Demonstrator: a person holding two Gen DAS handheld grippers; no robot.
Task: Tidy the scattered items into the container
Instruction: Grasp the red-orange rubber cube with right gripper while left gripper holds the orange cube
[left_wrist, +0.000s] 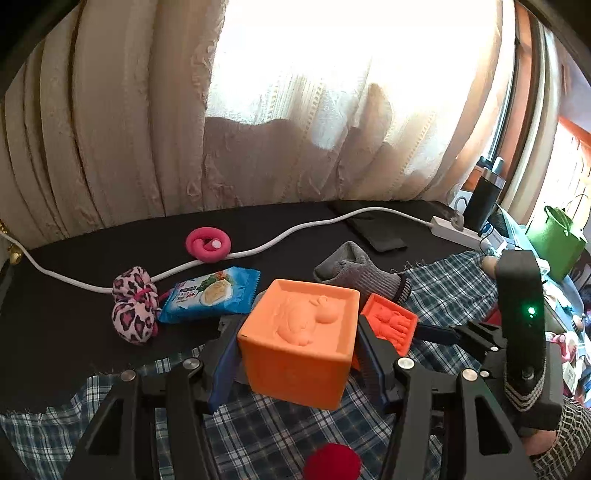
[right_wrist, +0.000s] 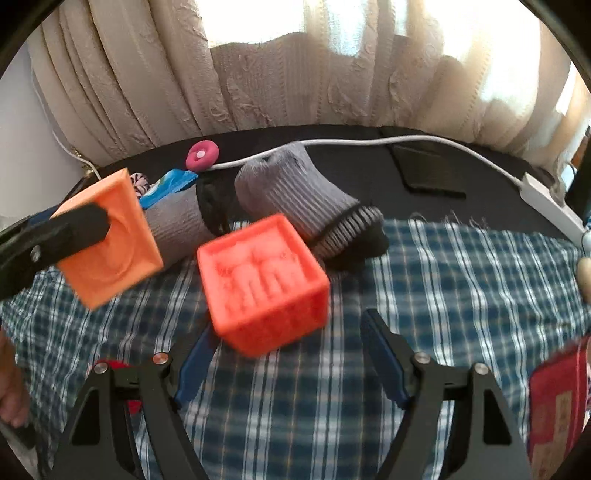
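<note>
The left gripper (left_wrist: 295, 354) is clenched on the pale orange embossed rubber cube (left_wrist: 301, 341), held above the blue checked cloth (left_wrist: 258, 435). The right gripper (right_wrist: 288, 354) stands released before the red-orange embossed rubber cube (right_wrist: 264, 280) resting on that cloth. Recommended: straddle it squarely and close on opposite flat faces. No container shows.

Both wrist views steeply downward, close over shared red-orange cube (right_wrist: 264, 282).

Orange cube (left_wrist: 299, 343), red-orange cube (right_wrist: 264, 282), blue-white plaid cloth (right_wrist: 424, 295), leopard-print pink bundle (left_wrist: 133, 304)
</note>
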